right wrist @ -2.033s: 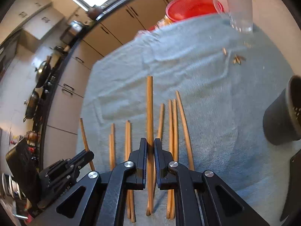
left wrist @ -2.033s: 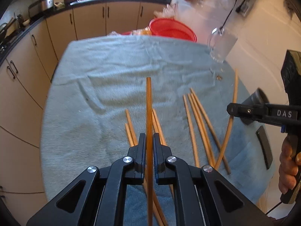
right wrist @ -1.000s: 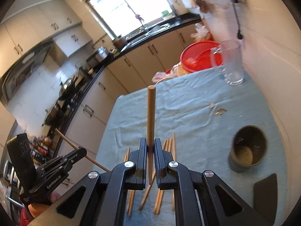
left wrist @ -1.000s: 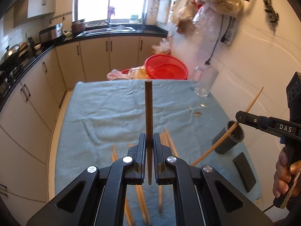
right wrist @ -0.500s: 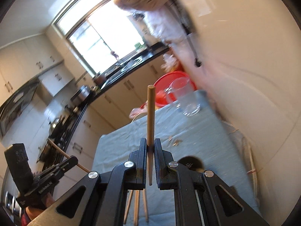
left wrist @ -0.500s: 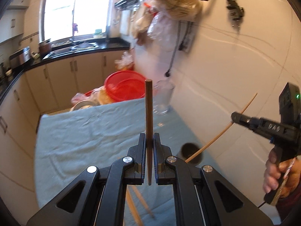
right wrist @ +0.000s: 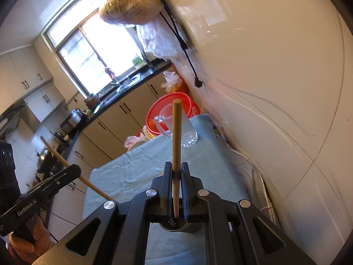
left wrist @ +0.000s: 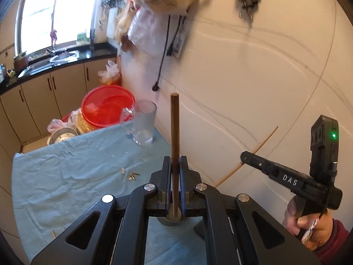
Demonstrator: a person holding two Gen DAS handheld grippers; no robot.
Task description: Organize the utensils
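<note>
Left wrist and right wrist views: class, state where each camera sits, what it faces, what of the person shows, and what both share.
Left wrist: on the left tool, facing the white wall; it grips a dark wooden chopstick; the right tool and hand show.
Right wrist: on the right tool, facing the window; it grips a pale wooden chopstick; the left tool shows.
Shared: clear glass mug, red plastic basket, blue-grey tablecloth.

Brown chopstick (left wrist: 175, 132), teal cloth (left wrist: 66, 172), red basin (left wrist: 106, 108), black claw (left wrist: 175, 172).
</note>
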